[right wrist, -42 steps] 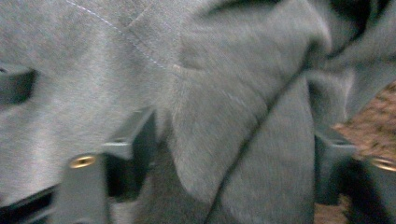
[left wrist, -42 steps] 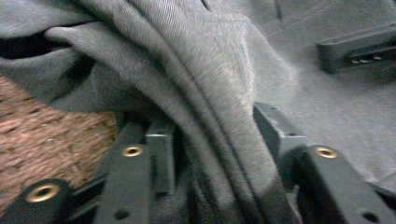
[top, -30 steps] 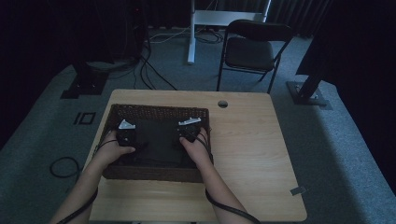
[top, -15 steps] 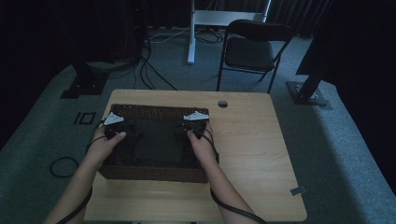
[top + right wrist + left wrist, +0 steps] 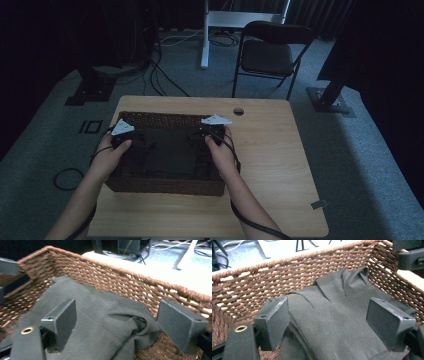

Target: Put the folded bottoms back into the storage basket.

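High view: both tools, left tool [image 5: 123, 136] and right tool [image 5: 212, 131], hover with jaws apart above the folded grey cloth [image 5: 342, 322] lying inside the wicker basket [image 5: 165, 186] at frame centre; release looks complete, withdrawal likely next.

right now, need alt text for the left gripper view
A folded dark grey cloth lies inside a brown woven basket. The left tool hangs above it with both jaws wide apart, nothing held between them.

Bare forearms end in black grippers, the left gripper [image 5: 122, 136] and right gripper [image 5: 215, 129], each with a grey three-cornered plate, trailing black cable and square dark-grey jaws.
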`<control>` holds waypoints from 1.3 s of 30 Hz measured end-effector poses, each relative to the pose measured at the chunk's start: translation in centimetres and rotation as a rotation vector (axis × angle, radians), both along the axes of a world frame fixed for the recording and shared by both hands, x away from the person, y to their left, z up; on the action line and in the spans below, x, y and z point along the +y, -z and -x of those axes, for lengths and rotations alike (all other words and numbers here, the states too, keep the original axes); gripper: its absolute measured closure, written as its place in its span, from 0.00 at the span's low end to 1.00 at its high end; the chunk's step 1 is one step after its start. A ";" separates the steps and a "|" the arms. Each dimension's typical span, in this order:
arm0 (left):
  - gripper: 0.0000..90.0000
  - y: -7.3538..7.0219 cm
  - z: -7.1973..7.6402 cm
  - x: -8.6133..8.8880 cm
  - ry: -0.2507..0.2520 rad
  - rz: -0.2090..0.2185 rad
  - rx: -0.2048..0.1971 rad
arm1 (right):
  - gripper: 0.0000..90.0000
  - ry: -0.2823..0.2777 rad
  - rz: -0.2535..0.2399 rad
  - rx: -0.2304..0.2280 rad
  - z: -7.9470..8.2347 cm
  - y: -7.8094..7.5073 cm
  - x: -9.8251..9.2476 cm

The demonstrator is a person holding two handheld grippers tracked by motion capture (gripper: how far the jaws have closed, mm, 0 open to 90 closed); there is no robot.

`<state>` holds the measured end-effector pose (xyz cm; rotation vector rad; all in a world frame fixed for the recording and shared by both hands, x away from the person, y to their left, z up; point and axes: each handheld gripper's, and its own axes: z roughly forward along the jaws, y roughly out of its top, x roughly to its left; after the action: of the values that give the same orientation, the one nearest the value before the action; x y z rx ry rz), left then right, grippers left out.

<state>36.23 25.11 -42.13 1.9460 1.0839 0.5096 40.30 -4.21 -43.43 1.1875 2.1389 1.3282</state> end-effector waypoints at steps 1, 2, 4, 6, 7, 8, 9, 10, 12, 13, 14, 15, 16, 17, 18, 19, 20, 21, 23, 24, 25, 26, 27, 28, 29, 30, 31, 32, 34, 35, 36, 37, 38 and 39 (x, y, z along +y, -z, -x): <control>0.22 -0.2 0.1 -0.1 0.005 -0.001 -0.006 | 0.18 -0.012 -0.001 -0.003 0.1 -0.4 0.0; 0.22 -0.5 0.3 -0.2 0.011 0.000 -0.011 | 0.18 -0.022 -0.003 -0.003 0.2 -0.7 -0.1; 0.21 -1.0 0.6 -0.4 0.022 0.024 -0.015 | 0.18 -0.028 -0.020 -0.009 0.5 -1.4 -0.2; 0.21 -1.5 1.0 -0.6 0.034 0.023 -0.029 | 0.18 -0.039 -0.011 -0.014 0.9 -2.1 -0.5; 0.21 -1.7 1.1 -0.6 0.036 0.022 -0.035 | 0.18 -0.037 -0.009 -0.023 1.0 -2.4 -0.7; 0.21 -2.0 1.3 -0.7 0.040 0.022 -0.042 | 0.18 -0.037 -0.009 -0.033 1.1 -2.7 -1.0; 0.21 -2.2 1.5 -0.7 0.040 0.027 -0.046 | 0.18 -0.036 -0.013 -0.039 1.2 -3.0 -1.2; 0.21 -2.5 1.6 -0.8 0.044 0.032 -0.049 | 0.18 -0.033 -0.014 -0.048 1.3 -3.3 -1.5; 0.21 -2.9 2.0 -0.7 0.049 0.033 -0.063 | 0.18 -0.026 -0.016 -0.059 1.5 -3.7 -2.1; 0.21 -3.1 2.2 -0.7 0.043 0.037 -0.070 | 0.18 -0.027 -0.017 -0.064 1.6 -3.9 -2.4; 0.21 -3.3 2.4 -0.7 0.038 0.042 -0.078 | 0.18 -0.019 -0.013 -0.073 1.8 -4.3 -3.1; 0.21 -3.5 2.6 -0.6 0.036 0.043 -0.085 | 0.18 -0.019 -0.013 -0.073 1.8 -4.3 -3.1; 0.21 -3.7 2.8 -0.5 0.032 0.041 -0.092 | 0.18 -0.018 -0.014 -0.079 1.8 -4.4 -3.5; 0.21 -3.8 3.0 -0.5 0.020 0.049 -0.099 | 0.18 -0.015 -0.015 -0.084 1.9 -4.5 -3.9; 0.21 -4.0 3.2 -0.5 0.012 0.055 -0.106 | 0.18 -0.006 -0.013 -0.087 2.0 -4.6 -4.3; 0.21 -4.1 3.3 -0.4 0.009 0.058 -0.109 | 0.18 0.000 -0.013 -0.095 2.1 -4.7 -4.7; 0.21 -4.2 3.5 -0.4 0.012 0.056 -0.114 | 0.18 0.005 -0.014 -0.099 2.1 -4.8 -5.0; 0.21 -4.2 3.6 -0.4 0.013 0.052 -0.118 | 0.18 0.012 -0.014 -0.102 2.2 -4.8 -5.4; 0.21 -4.4 4.0 -0.4 0.014 0.041 -0.129 | 0.18 0.016 -0.012 -0.105 2.4 -4.9 -5.7; 0.21 -4.4 4.1 -0.4 0.013 0.043 -0.131 | 0.18 0.020 0.008 -0.113 2.7 -4.9 -6.7; 0.21 -4.4 4.3 -0.4 0.017 0.047 -0.131 | 0.18 0.020 0.008 -0.113 2.7 -4.9 -6.7; 0.21 -4.4 4.6 -0.4 0.020 0.052 -0.130 | 0.18 0.026 -0.002 -0.117 2.8 -5.0 -7.0; 0.21 -4.4 4.8 -0.4 0.023 0.059 -0.131 | 0.18 0.028 0.000 -0.121 2.9 -4.9 -7.3; 0.21 -4.4 5.1 -0.4 0.030 0.059 -0.134 | 0.18 0.028 0.010 -0.123 3.1 -4.9 -7.6; 0.21 -4.4 5.3 -0.4 0.031 0.060 -0.139 | 0.18 0.032 0.012 -0.126 3.2 -4.9 -7.8; 0.21 -4.4 5.5 -0.3 0.033 0.057 -0.143 | 0.18 0.035 0.015 -0.131 3.4 -4.8 -8.1; 0.21 -4.4 5.7 -0.2 0.033 0.052 -0.147 | 0.18 0.039 0.018 -0.135 3.6 -4.8 -8.4; 0.21 -4.4 6.0 -0.2 0.033 0.051 -0.149 | 0.18 0.040 0.020 -0.142 3.8 -4.8 -8.7; 0.21 -4.5 6.2 -0.2 0.034 0.051 -0.151 | 0.18 0.038 0.024 -0.148 4.0 -4.7 -9.0; 0.21 -4.5 6.8 0.0 0.032 0.052 -0.141 | 0.18 0.046 0.014 -0.153 4.6 -4.6 -9.9; 0.21 -4.5 7.0 0.0 0.024 0.048 -0.136 | 0.18 0.046 0.014 -0.153 4.6 -4.6 -9.9; 0.21 -4.6 7.2 0.1 0.024 0.043 -0.137 | 0.18 0.052 0.009 -0.155 4.7 -4.5 -10.2; 0.21 -4.6 7.4 0.1 0.030 0.050 -0.141 | 0.18 0.054 0.009 -0.155 4.9 -4.5 -10.4; 0.21 -4.7 7.7 0.1 0.034 0.061 -0.142 | 0.18 0.054 0.008 -0.156 5.0 -4.4 -10.7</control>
<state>28.58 25.21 -37.48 1.8426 0.9646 0.5800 35.27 -14.92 -39.05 1.0922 1.9873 1.3419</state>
